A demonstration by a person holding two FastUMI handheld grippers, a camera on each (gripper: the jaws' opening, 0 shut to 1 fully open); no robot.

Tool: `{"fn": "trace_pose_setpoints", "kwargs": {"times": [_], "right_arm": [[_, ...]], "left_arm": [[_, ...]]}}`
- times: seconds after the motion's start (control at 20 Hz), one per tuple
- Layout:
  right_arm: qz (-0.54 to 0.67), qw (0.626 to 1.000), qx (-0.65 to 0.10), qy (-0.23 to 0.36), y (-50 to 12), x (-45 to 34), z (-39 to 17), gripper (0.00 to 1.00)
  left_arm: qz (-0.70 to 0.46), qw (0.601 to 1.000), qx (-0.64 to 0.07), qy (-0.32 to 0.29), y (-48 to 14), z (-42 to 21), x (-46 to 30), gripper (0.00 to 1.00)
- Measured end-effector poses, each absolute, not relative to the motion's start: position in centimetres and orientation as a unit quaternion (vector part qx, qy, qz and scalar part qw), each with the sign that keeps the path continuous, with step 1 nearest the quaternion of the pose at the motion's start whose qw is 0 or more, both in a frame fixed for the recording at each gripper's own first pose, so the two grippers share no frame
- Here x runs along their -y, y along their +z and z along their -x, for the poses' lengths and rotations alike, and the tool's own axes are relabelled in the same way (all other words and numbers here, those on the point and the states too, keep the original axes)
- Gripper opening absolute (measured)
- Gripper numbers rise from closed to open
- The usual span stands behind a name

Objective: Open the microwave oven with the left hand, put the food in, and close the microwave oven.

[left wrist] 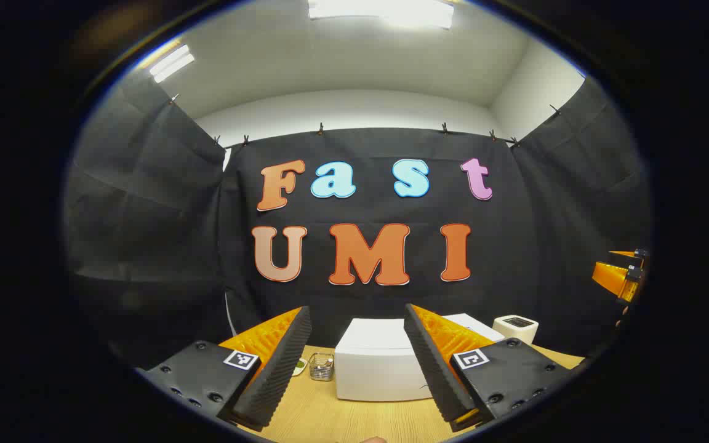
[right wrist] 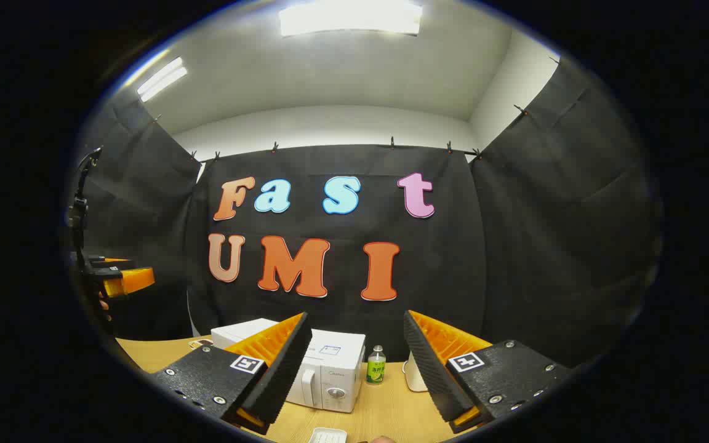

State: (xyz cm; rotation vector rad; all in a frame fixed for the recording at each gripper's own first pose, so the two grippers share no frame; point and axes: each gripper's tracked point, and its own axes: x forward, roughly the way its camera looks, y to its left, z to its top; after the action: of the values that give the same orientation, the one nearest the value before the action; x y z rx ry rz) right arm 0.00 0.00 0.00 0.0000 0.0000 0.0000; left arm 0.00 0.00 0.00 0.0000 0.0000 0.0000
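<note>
The white microwave stands on the wooden table, ahead of and below my left gripper, which is open and holds nothing. In the right gripper view the microwave shows its front with a handle and a knob, and its door looks shut. My right gripper is also open and holds nothing. A white ridged dish lies at the table's near edge; I cannot tell what it contains. Each gripper appears raised at the side of the other's view: the right gripper and the left gripper.
A small wire basket and a little dish with something green sit left of the microwave. A white toaster-like box stands to its right. A green bottle and a white object stand beside the microwave.
</note>
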Motion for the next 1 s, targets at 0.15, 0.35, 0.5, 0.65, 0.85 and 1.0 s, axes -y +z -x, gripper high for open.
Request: {"fn": "trace_pose_setpoints", "kwargs": {"times": [0.15, 0.35, 0.5, 0.65, 0.85, 1.0], "right_arm": [[-0.001, 1.0, 0.001, 0.003, 0.0, 0.2, -0.1, 0.93], [-0.008, 1.0, -0.004, 0.003, -0.1, 0.7, -0.2, 0.93], [-0.013, 1.0, -0.008, 0.001, -0.3, 1.1, -0.1, 0.93], [-0.009, 1.0, -0.008, 0.002, -0.3, 1.3, -0.1, 0.93], [-0.01, 1.0, -0.006, 0.004, -0.3, 1.4, 0.0, 0.93], [-0.012, 1.0, -0.003, 0.002, -0.2, 1.7, 0.1, 0.93]], "left_arm": [[0.0, 1.0, -0.001, -0.005, -0.1, -0.2, 0.8, 0.98], [-0.006, 1.0, -0.005, -0.007, -0.1, -0.2, 1.3, 0.98], [-0.006, 1.0, -0.003, -0.007, 0.3, -0.3, 1.5, 0.98], [-0.006, 1.0, -0.003, -0.006, 0.0, -0.4, 1.5, 0.98], [-0.01, 1.0, -0.004, -0.007, 0.0, -0.4, 1.9, 0.98], [-0.015, 1.0, -0.003, -0.008, 0.2, -0.4, 2.1, 0.98]]}}
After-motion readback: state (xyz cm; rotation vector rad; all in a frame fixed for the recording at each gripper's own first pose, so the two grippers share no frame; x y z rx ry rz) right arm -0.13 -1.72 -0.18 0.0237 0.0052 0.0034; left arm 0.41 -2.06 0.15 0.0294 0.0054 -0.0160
